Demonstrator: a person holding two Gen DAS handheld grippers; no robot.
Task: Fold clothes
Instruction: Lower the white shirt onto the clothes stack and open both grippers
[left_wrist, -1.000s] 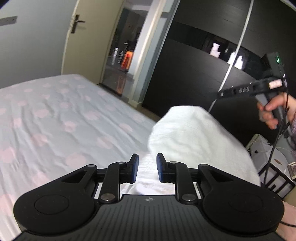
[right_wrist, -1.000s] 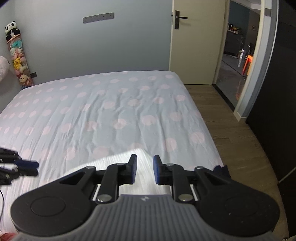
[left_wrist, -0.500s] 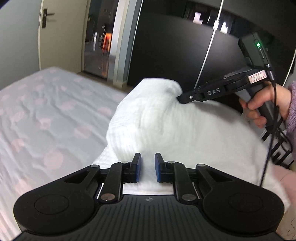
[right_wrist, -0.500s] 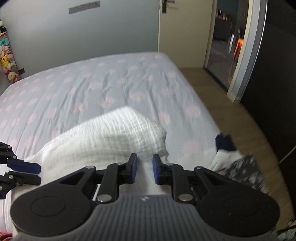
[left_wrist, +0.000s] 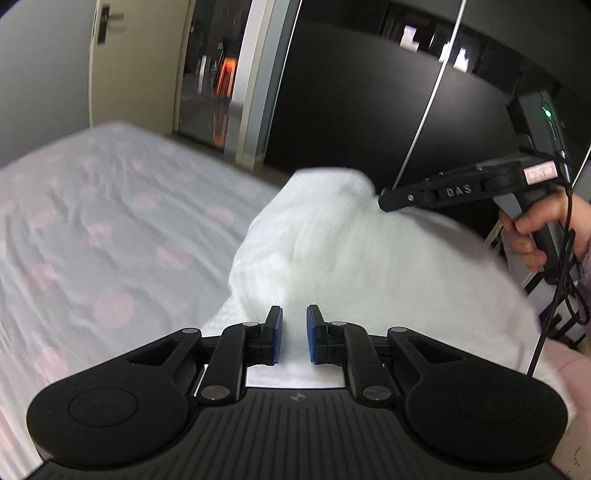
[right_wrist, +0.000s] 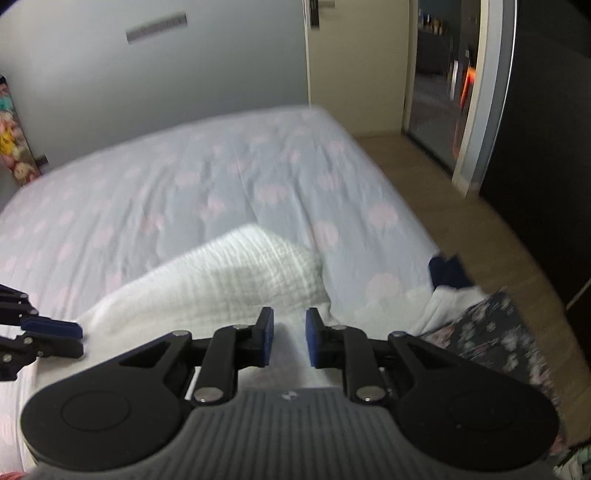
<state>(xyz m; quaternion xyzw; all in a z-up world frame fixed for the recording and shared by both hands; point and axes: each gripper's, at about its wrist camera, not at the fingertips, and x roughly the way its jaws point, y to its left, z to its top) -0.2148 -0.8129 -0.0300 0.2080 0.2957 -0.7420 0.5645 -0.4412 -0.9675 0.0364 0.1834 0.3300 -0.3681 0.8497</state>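
The white cloth (left_wrist: 351, 258) is at the near edge of the bed (left_wrist: 110, 221), partly lying on it and partly puffed up in the air above it. The left tongs (left_wrist: 293, 334) are nearly closed, with only a narrow gap, and white cloth fills that gap, so I think they are pinching it. The right tongs (right_wrist: 289, 338) look the same, narrow with cloth between the pads. In the left view their tip sits right at the cloth's raised edge, with a hand (left_wrist: 532, 229) on the handle.

Why hold it at two spots? I think it keeps one edge pulled out straight, so the cloth can be laid flat on the bed or doubled over neatly (a floppy cloth held at one spot would just bunch up).

The cloth's long way seems to run from one pair of tongs to the other, along the near side of the bed. Its loose, rounded hump points away toward the far end of the bed.

A dark flowery cloth (right_wrist: 491, 332) hangs off the bed's near corner.
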